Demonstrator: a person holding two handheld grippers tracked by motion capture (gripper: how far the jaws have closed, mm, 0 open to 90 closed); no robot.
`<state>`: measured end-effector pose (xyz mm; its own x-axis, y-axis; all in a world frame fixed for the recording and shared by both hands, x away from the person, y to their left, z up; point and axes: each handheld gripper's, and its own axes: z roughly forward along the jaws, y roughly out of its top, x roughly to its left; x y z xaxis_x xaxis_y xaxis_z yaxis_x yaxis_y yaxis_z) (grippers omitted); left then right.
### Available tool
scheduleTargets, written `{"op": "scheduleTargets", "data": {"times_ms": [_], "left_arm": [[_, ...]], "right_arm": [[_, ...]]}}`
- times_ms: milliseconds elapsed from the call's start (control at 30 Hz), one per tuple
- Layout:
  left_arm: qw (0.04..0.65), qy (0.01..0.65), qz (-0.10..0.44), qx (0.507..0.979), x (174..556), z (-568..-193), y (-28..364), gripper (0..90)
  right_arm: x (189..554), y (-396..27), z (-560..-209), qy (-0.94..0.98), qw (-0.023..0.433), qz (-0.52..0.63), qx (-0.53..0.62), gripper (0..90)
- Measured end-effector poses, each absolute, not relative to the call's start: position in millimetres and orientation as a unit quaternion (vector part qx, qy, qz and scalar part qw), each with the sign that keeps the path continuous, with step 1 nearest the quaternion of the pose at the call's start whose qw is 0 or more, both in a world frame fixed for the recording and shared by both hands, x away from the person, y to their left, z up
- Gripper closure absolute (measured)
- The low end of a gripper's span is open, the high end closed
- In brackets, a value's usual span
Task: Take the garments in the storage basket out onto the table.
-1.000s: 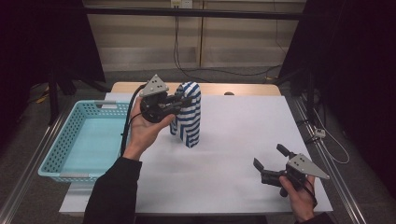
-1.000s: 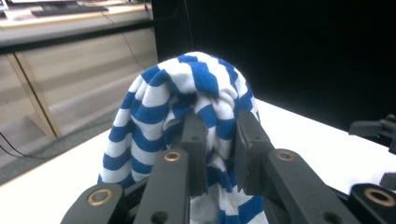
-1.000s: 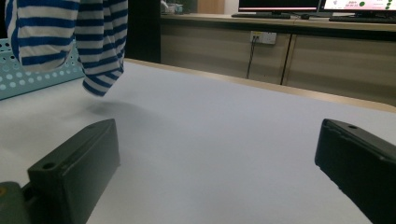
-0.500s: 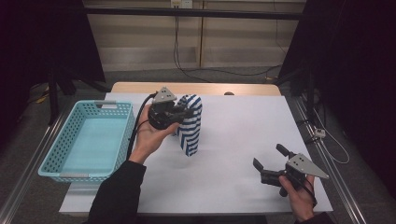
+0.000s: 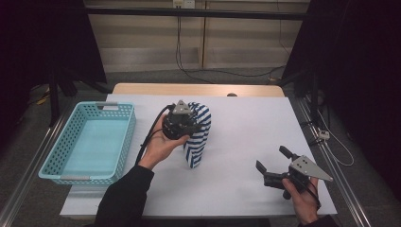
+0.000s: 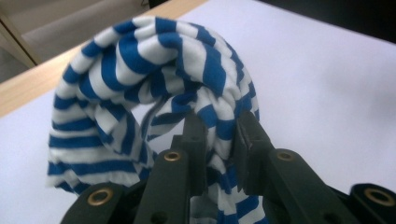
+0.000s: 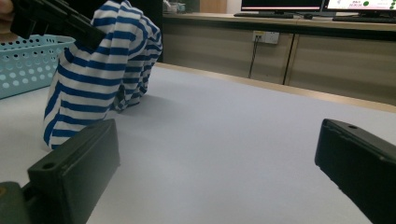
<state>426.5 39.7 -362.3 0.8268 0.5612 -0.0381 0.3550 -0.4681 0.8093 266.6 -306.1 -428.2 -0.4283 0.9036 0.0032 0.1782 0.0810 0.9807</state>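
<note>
A blue-and-white striped cloth [image 5: 198,135] hangs bunched over the middle of the white table [image 5: 246,127], its lower end touching the surface. My left gripper [image 5: 189,125] is shut on a fold of the striped cloth [image 6: 163,84], with the jaws pinching fabric between them in the left gripper view. My right gripper [image 5: 273,165] rests low near the table's front right corner, its jaws spread wide with nothing between them. Seen from the right gripper, the striped cloth [image 7: 102,70] droops to the table at the far left, with the left gripper [image 7: 56,21] above it.
A light blue plastic basket [image 5: 87,142] stands empty at the table's left edge. A wooden strip [image 5: 198,89] runs along the far edge. Dark curtains and metal rails flank both sides.
My left gripper has come down and toward the front with the cloth, so the cloth now slumps lower onto the table. The right gripper has stayed where it was.
</note>
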Motion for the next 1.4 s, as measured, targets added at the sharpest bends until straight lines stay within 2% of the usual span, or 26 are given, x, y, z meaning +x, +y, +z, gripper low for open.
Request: {"op": "scheduleTargets", "data": {"times_ms": [233, 700, 933, 1400], "left_arm": [[0.428, 0.27, 0.111, 0.855, 427, -372, 36, 76.6], [0.377, 0.272, 0.082, 0.882, 434, -414, 20, 76.4], [0.369, 0.251, 0.07, 0.892, 429, -419, 10, 76.2], [0.35, 0.256, 0.06, 0.899, 429, -438, 2, 75.0]], "right_arm": [[266, -307, -428, 0.651, 0.339, 0.538, 0.414, 0.0], [265, -307, -428, 0.652, 0.337, 0.539, 0.414, 0.0], [265, -307, -428, 0.651, 0.338, 0.538, 0.415, 0.0], [266, -305, -429, 0.657, 0.334, 0.538, 0.409, 0.0]]}}
